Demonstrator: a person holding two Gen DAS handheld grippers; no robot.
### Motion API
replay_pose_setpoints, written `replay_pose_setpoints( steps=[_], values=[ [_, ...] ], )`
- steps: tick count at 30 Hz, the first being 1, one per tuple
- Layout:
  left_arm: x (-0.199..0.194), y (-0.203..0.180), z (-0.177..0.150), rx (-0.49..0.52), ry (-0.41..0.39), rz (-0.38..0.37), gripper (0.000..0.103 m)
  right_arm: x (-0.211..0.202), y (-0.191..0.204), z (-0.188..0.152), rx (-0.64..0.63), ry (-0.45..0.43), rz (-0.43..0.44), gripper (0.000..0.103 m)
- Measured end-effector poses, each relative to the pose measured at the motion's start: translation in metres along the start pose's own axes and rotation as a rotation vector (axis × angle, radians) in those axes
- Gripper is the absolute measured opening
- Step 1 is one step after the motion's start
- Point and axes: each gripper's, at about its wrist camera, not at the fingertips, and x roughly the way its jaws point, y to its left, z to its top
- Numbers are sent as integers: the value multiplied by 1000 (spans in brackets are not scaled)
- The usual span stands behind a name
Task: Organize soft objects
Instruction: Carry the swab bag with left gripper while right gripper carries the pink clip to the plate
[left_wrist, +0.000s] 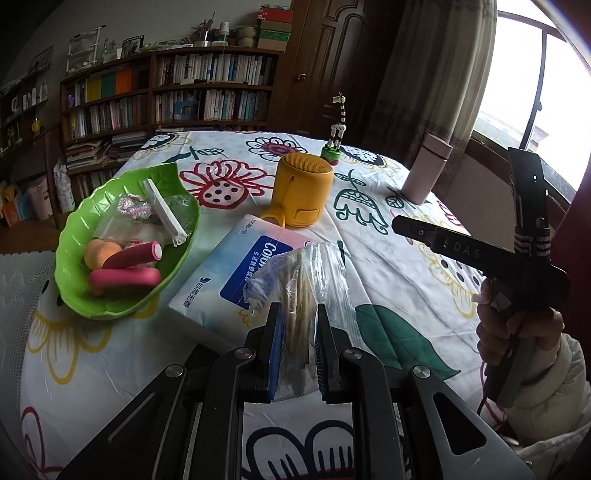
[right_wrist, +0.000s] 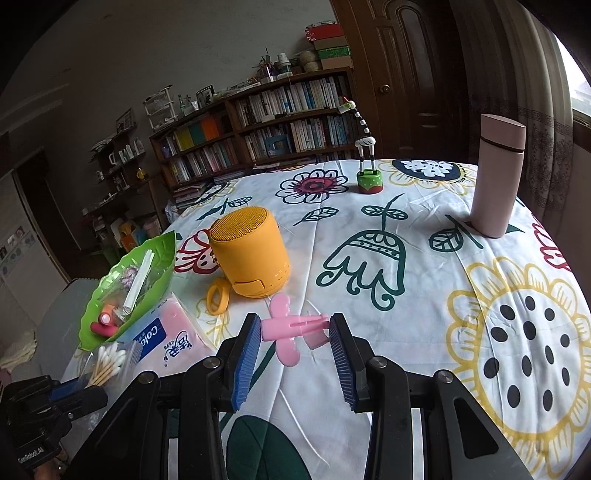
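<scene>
Left of the yellow speaker (left_wrist: 301, 190), soft items are gathered in the green leaf bowl (left_wrist: 74, 221). A bag of cotton swabs (left_wrist: 301, 295) is clamped by the left hand-held gripper (left_wrist: 295, 354), likely bound there. Right of it, the right hand-held gripper (right_wrist: 293, 345) is spread wide around a pink clip (right_wrist: 290, 326) on the counter (right_wrist: 424, 314).

Flowered table (right_wrist: 424, 288) bears green bowl (left_wrist: 74, 280), tissue pack (left_wrist: 218, 280), yellow speaker (right_wrist: 251, 254), pink bottle (right_wrist: 498, 173)

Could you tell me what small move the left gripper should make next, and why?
Probably carry the swab bag left over the green bowl and release it. The left gripper is already shut on the bag, raised above the tissue pack, and the bowl already holds other small items, with room near its front.
</scene>
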Motion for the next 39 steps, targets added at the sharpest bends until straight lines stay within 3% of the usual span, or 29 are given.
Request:
replay_pose_setpoints(
  steps=[15, 39],
  values=[
    [1, 34, 11, -63, -28, 23, 16, 29, 45, 16, -48, 19, 67, 41],
    [2, 76, 29, -111, -111, 166, 16, 57, 114, 44, -157, -8, 179, 41]
  ],
)
